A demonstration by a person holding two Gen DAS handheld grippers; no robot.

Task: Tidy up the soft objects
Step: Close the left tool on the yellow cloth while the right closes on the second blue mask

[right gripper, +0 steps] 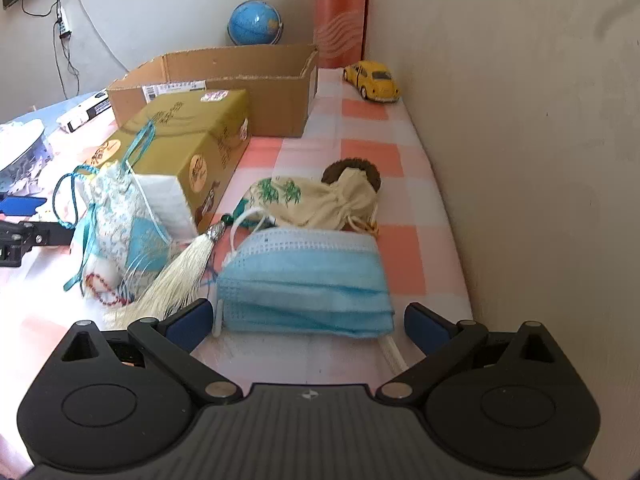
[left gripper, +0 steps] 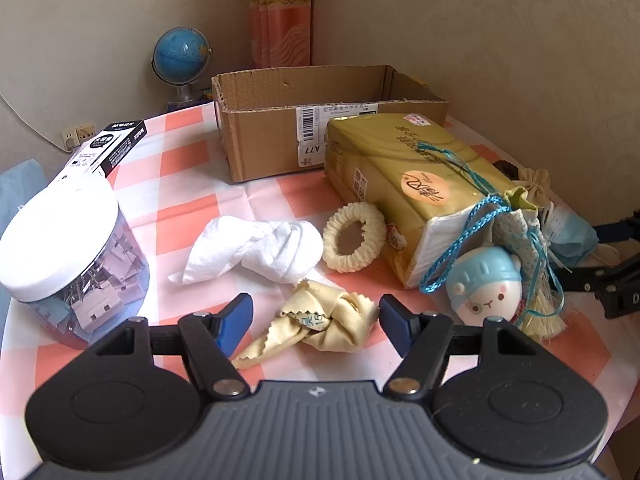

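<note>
In the left wrist view my left gripper (left gripper: 316, 326) is open, its blue fingers on either side of a knotted yellow cloth (left gripper: 320, 324) on the checked tablecloth. A crumpled white cloth (left gripper: 260, 250) and a cream scrunchie (left gripper: 354, 242) lie just beyond. An open cardboard box (left gripper: 320, 120) stands at the back. In the right wrist view my right gripper (right gripper: 308, 326) is open, its fingers flanking a blue face mask (right gripper: 308, 288). A cream drawstring pouch (right gripper: 320, 200) lies behind the mask, and a patterned sachet with a tassel (right gripper: 120, 216) to its left.
A gold tissue pack (left gripper: 404, 184) lies before the box. A clip jar (left gripper: 68, 256) and a black-and-white carton (left gripper: 108, 148) stand at left. A round blue-capped toy (left gripper: 486, 284) sits at right. A yellow toy car (right gripper: 374, 80) and the wall (right gripper: 520, 160) bound the right side. A globe (left gripper: 182, 54) stands behind.
</note>
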